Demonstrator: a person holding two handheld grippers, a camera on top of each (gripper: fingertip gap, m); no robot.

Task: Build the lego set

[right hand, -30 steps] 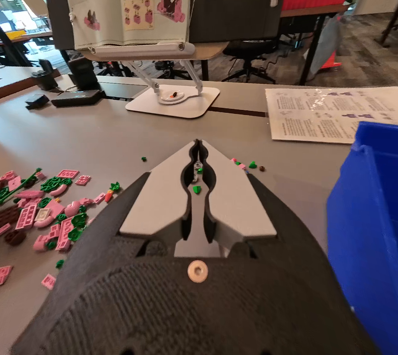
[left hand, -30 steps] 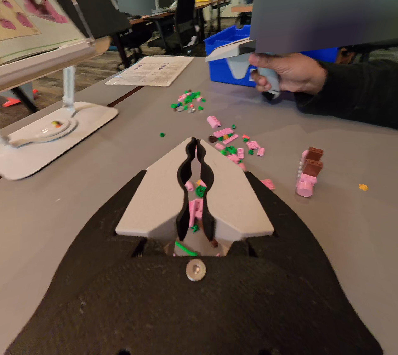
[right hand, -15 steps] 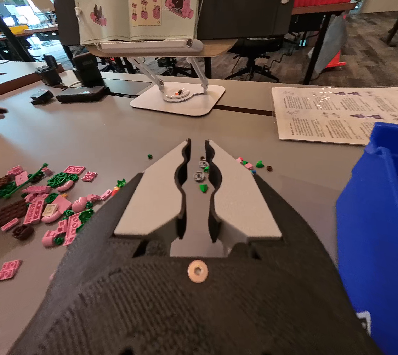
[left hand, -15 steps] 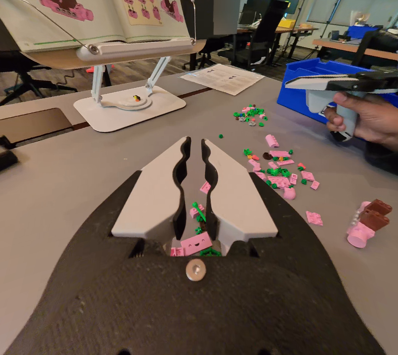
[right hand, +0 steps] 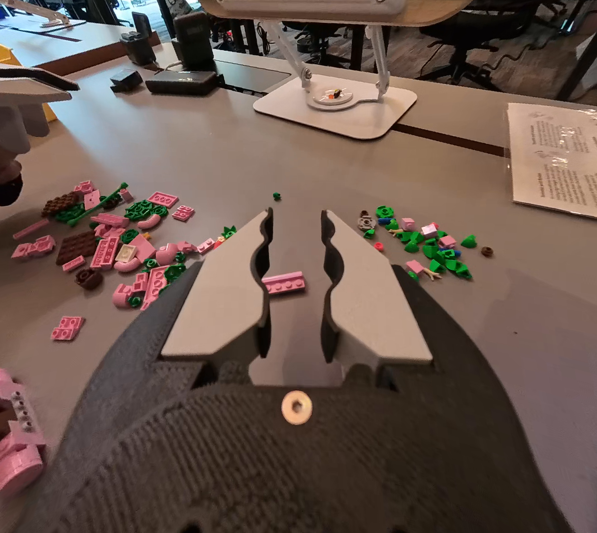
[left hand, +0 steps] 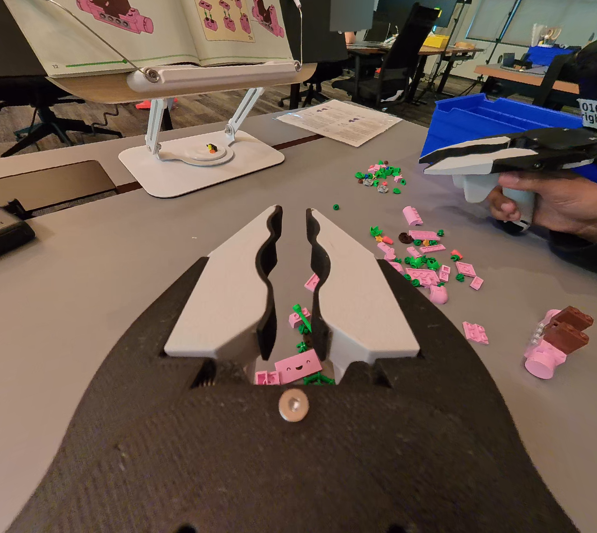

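Right gripper (right hand: 295, 217) parted wide, empty, low over the grey table (right hand: 226, 155). Long pink plate (right hand: 284, 283) flat on the table directly ahead, between the two fingers and short of the tips; left end hidden under the left finger. Long axis crosswise to the fingers, so closing would likely bear on the plate's ends rather than its long sides; probably needs a wrist turn first.

Left gripper (left hand: 294, 210) parted narrowly, empty, over other loose pieces left of the plate. Right gripper judged nearer to the plate.

Pink-and-brown partial build (left hand: 555, 343) near side of the plate, well apart. Instruction booklet (left hand: 155, 10) on its stand beyond the plate.
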